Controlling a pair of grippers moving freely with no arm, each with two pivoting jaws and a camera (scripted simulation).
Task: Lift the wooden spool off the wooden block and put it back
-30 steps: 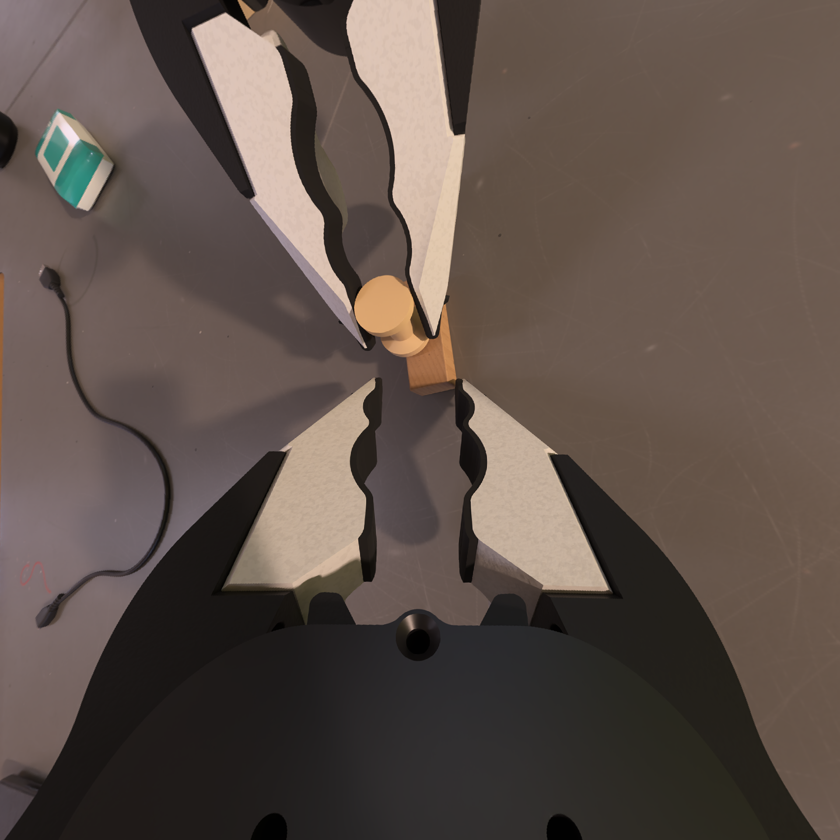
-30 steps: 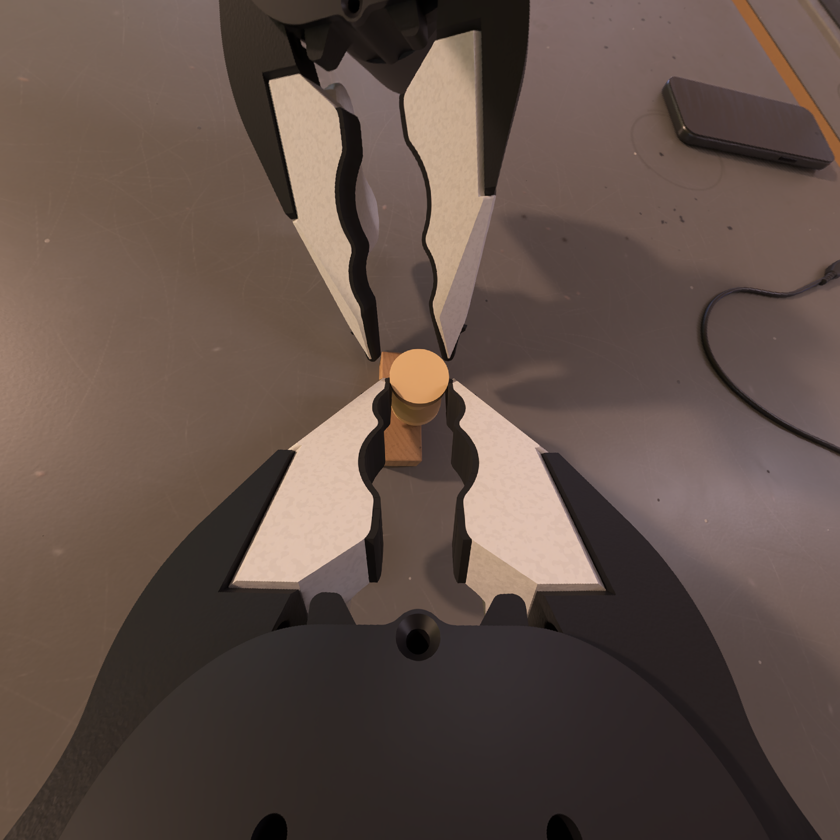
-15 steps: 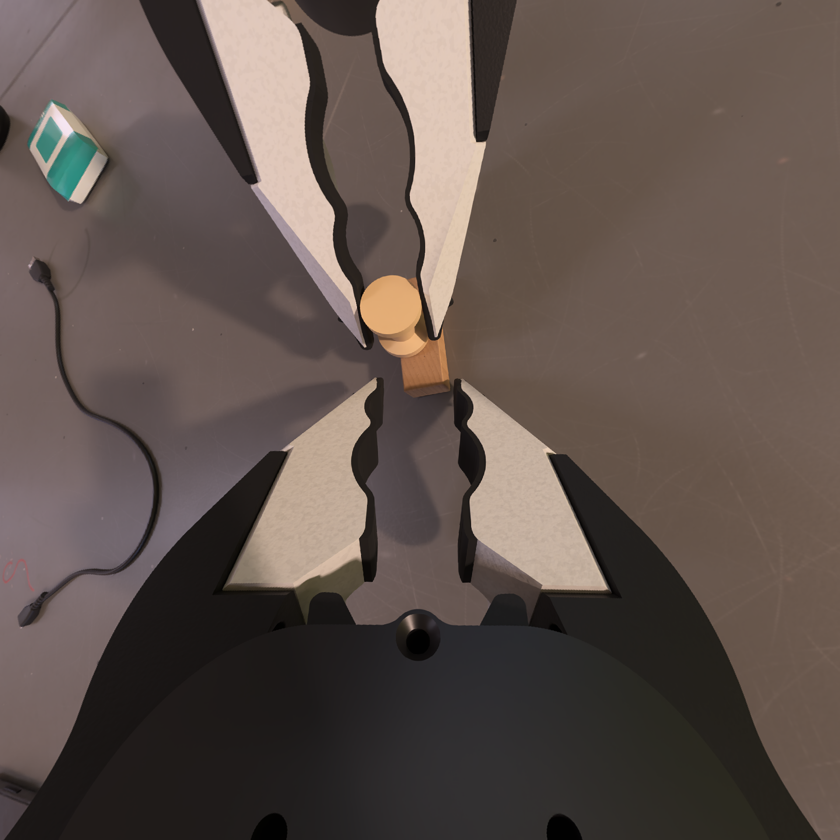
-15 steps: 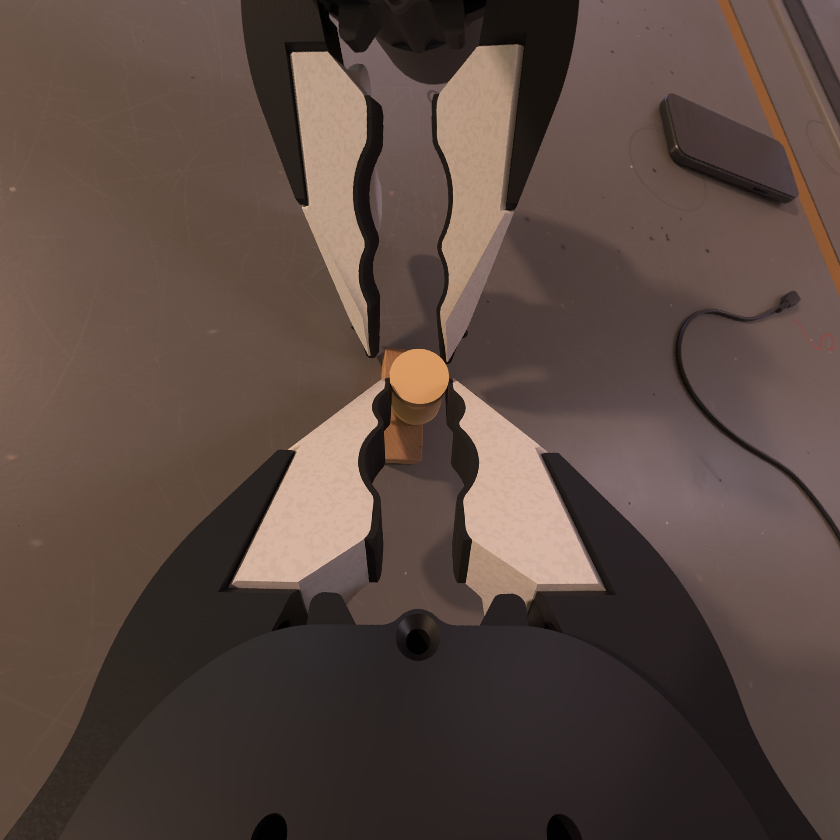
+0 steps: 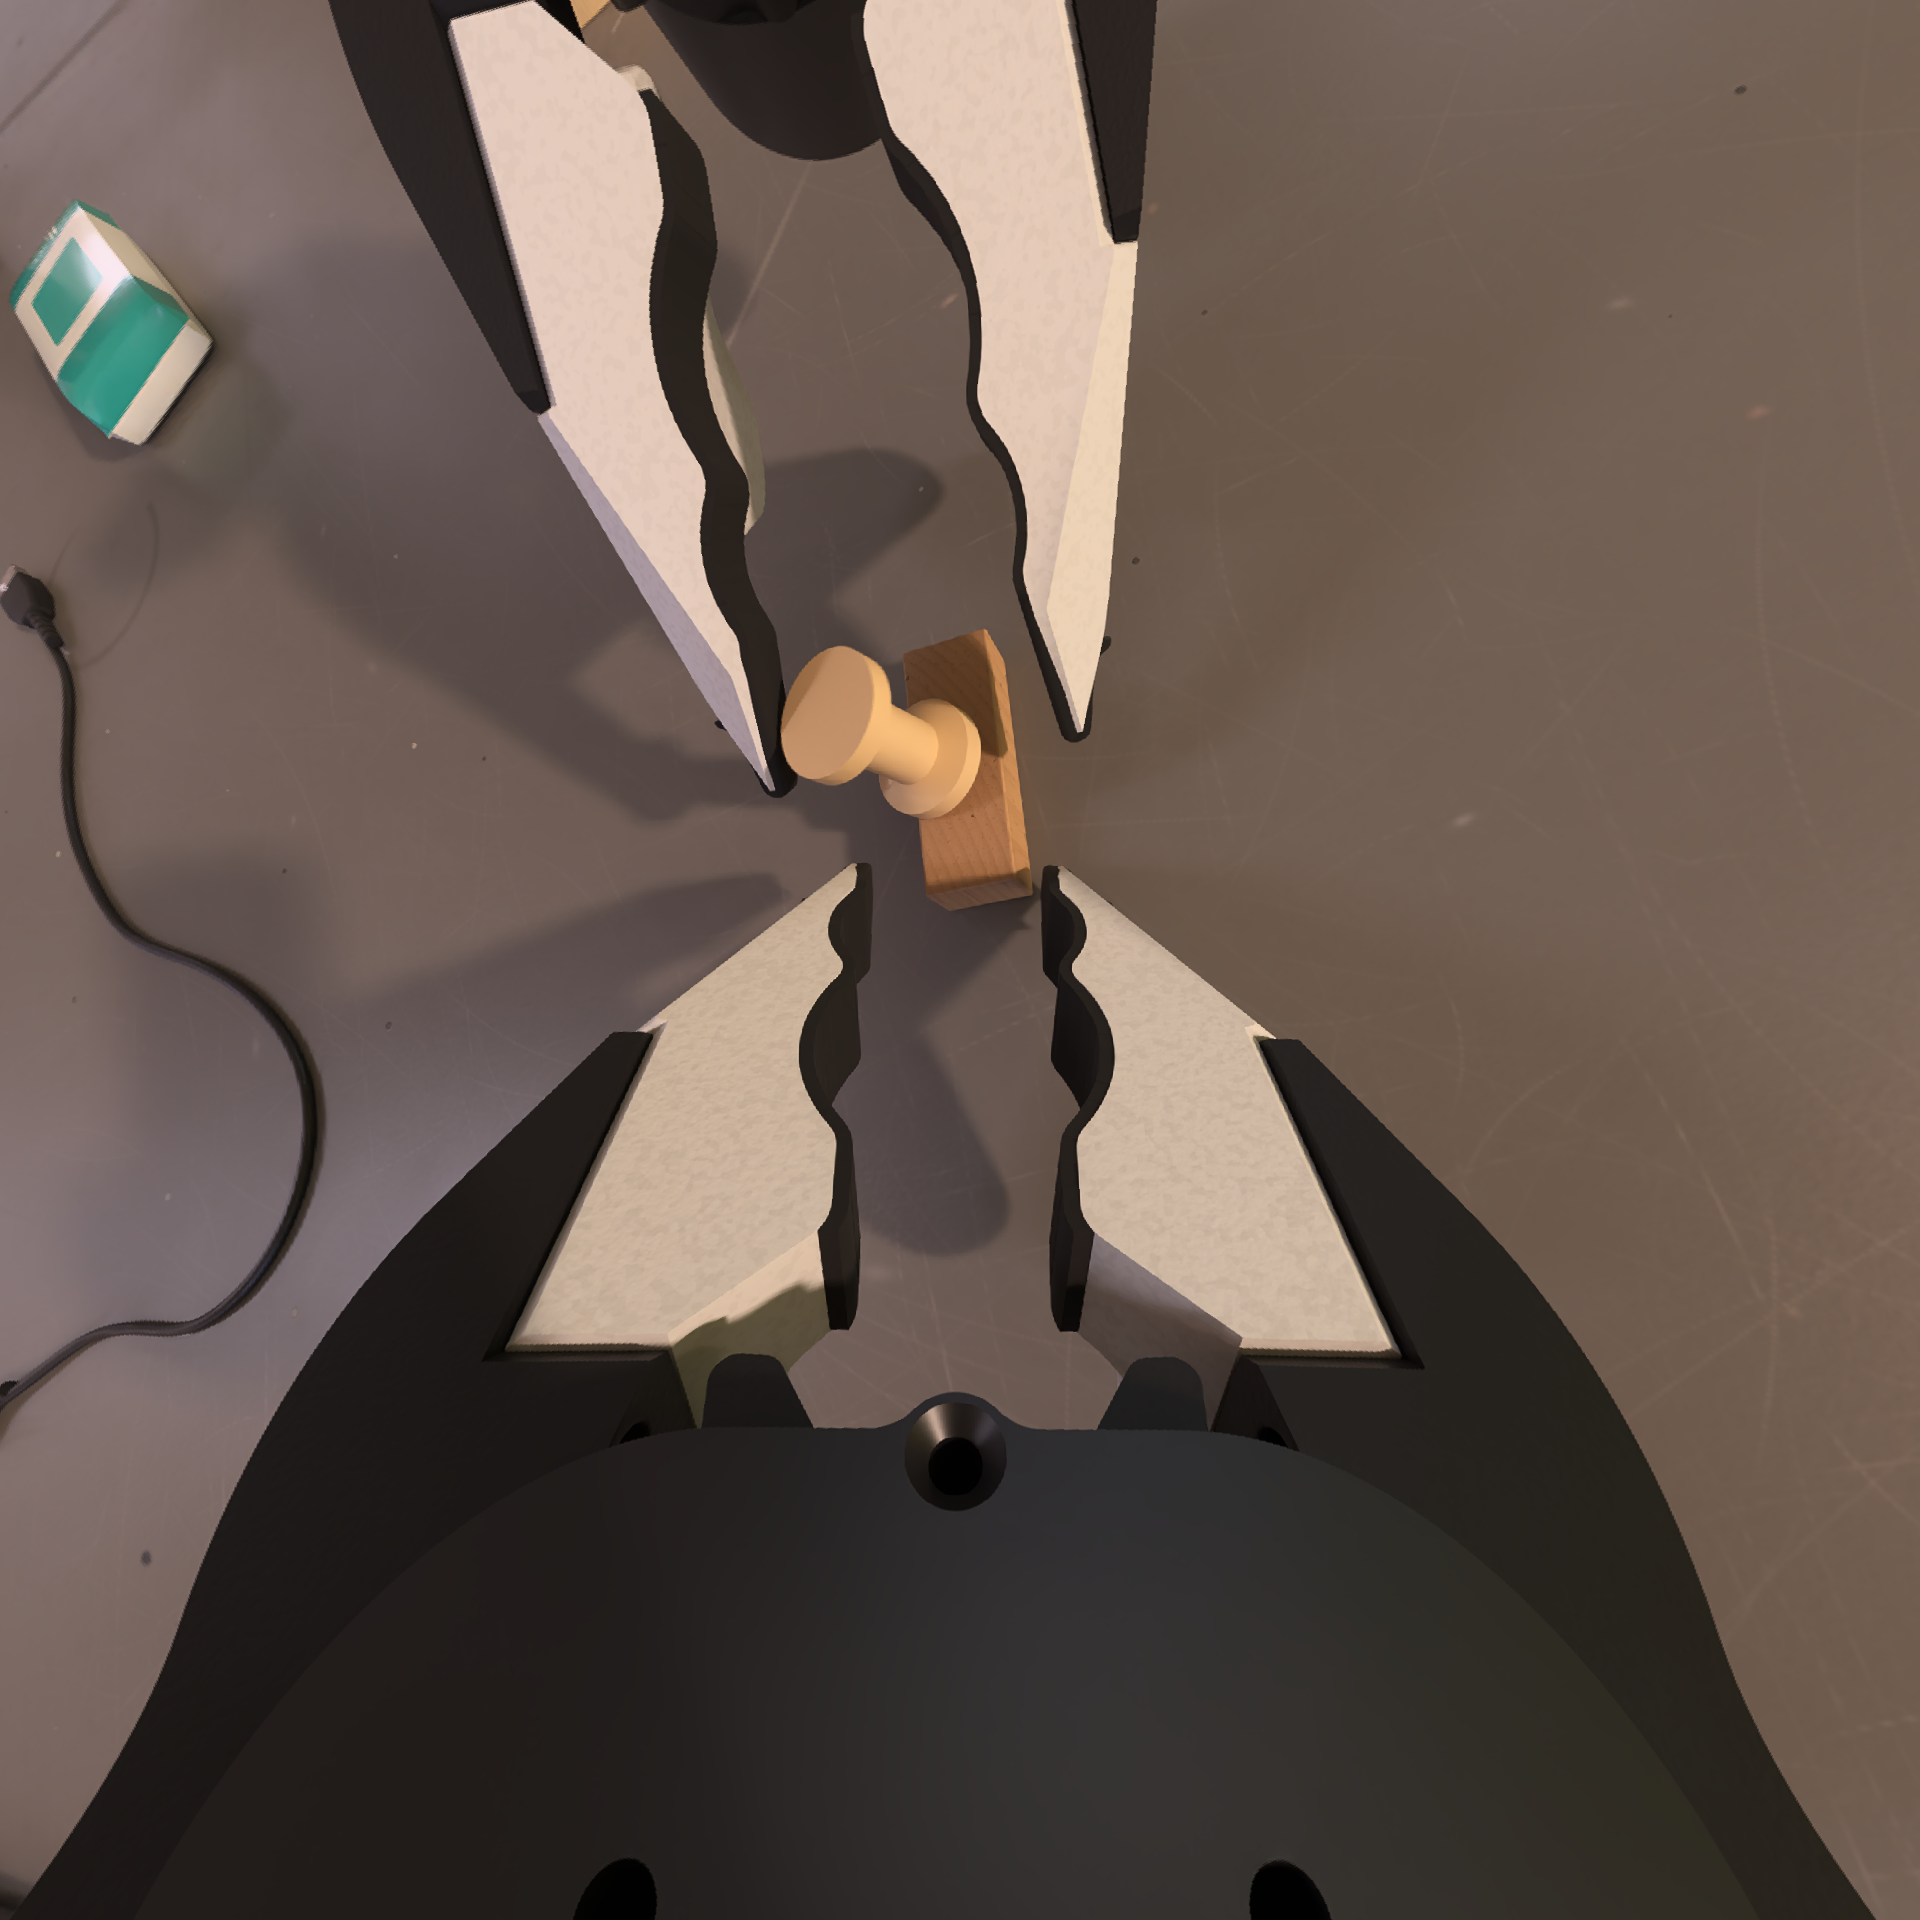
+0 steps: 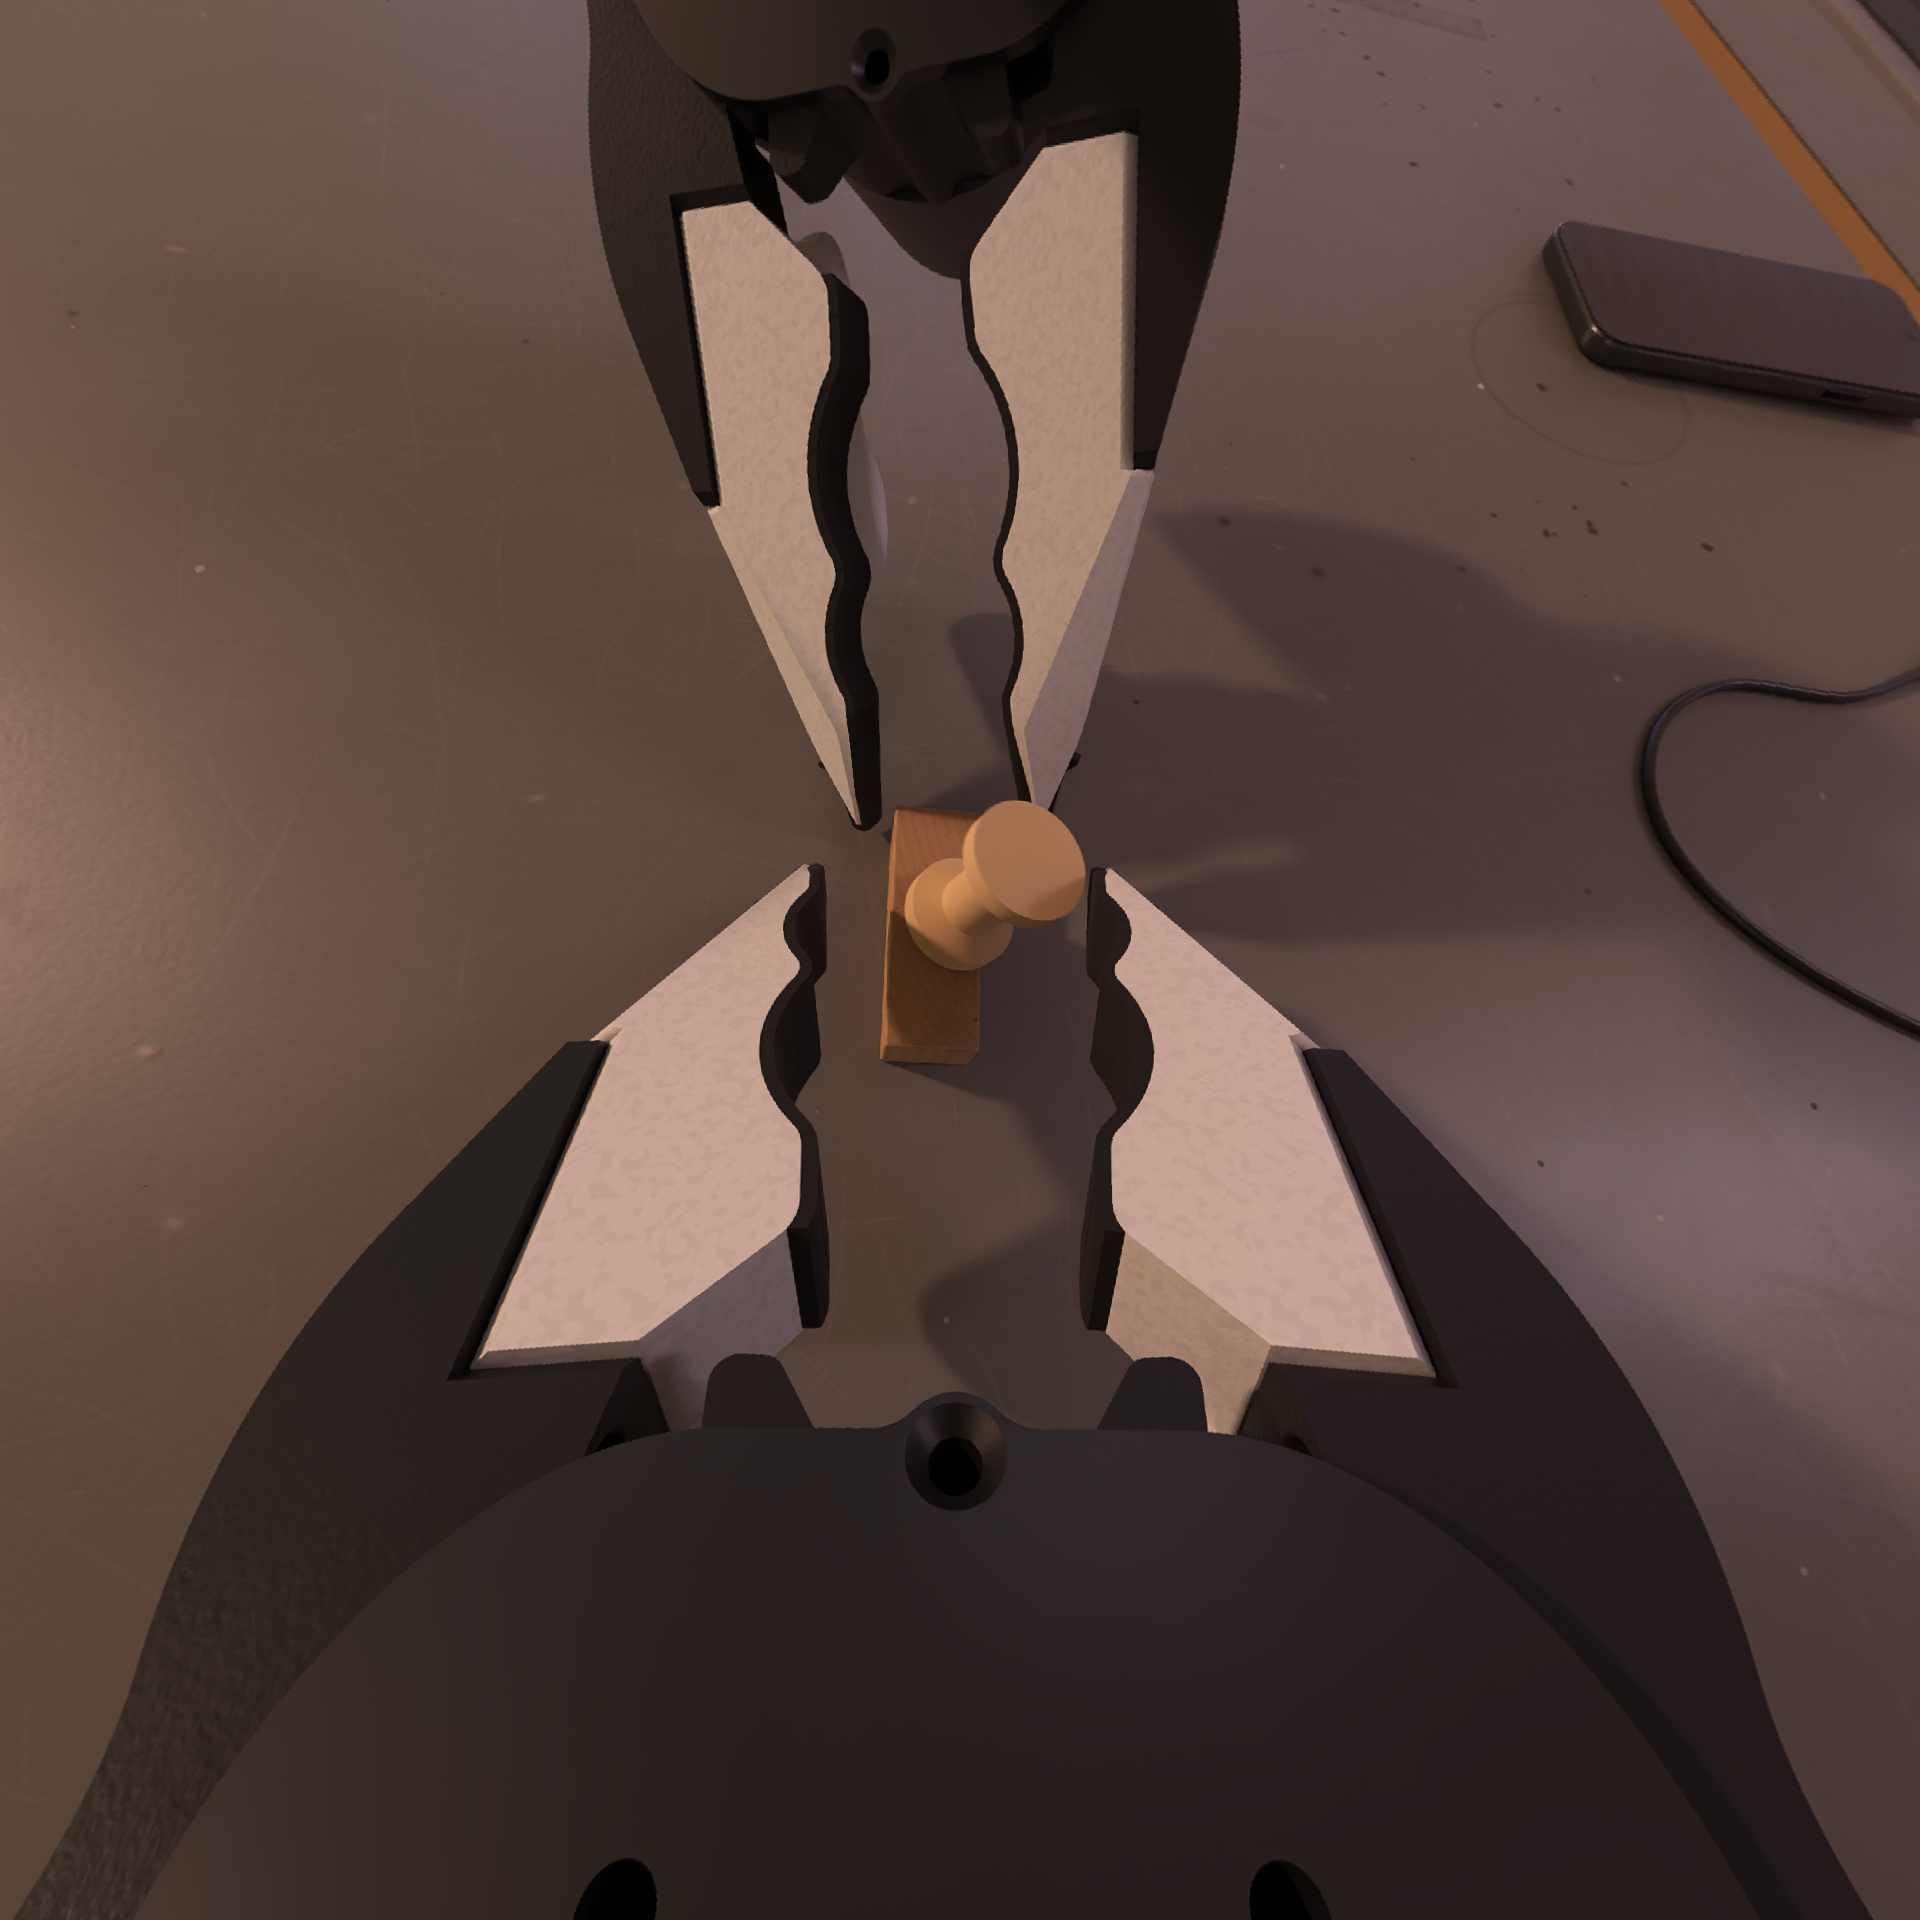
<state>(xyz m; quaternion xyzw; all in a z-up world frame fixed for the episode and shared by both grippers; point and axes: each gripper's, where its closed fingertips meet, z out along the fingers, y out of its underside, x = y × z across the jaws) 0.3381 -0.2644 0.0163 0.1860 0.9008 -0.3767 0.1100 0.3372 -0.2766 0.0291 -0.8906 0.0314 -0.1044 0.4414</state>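
The wooden spool [image 5: 878, 732] is tilted on the wooden block [image 5: 977, 821], which lies on the grey table. Its lower flange rests on the block and its top flange leans against one fingertip of my right gripper [image 5: 925, 758]. In the right wrist view the spool [image 6: 997, 894] leans right, towards my right-hand finger [image 6: 1117, 935], over the block [image 6: 925, 997]. My right gripper [image 6: 956, 873] is open, its jaws either side of the spool and block. My left gripper [image 5: 951, 873] is open and empty at the block's other end; it also shows in the right wrist view [image 6: 954, 810].
A green and white box [image 5: 104, 322] and a black cable [image 5: 260, 1039] lie to the left in the left wrist view. In the right wrist view a dark phone [image 6: 1735, 322], the cable [image 6: 1714, 831] and an orange stripe [image 6: 1787, 135] are at the right.
My right gripper has opened and let go of the spool. The spool, upright before, has tipped sideways against one right finger. The left gripper's jaws have kept the same gap.
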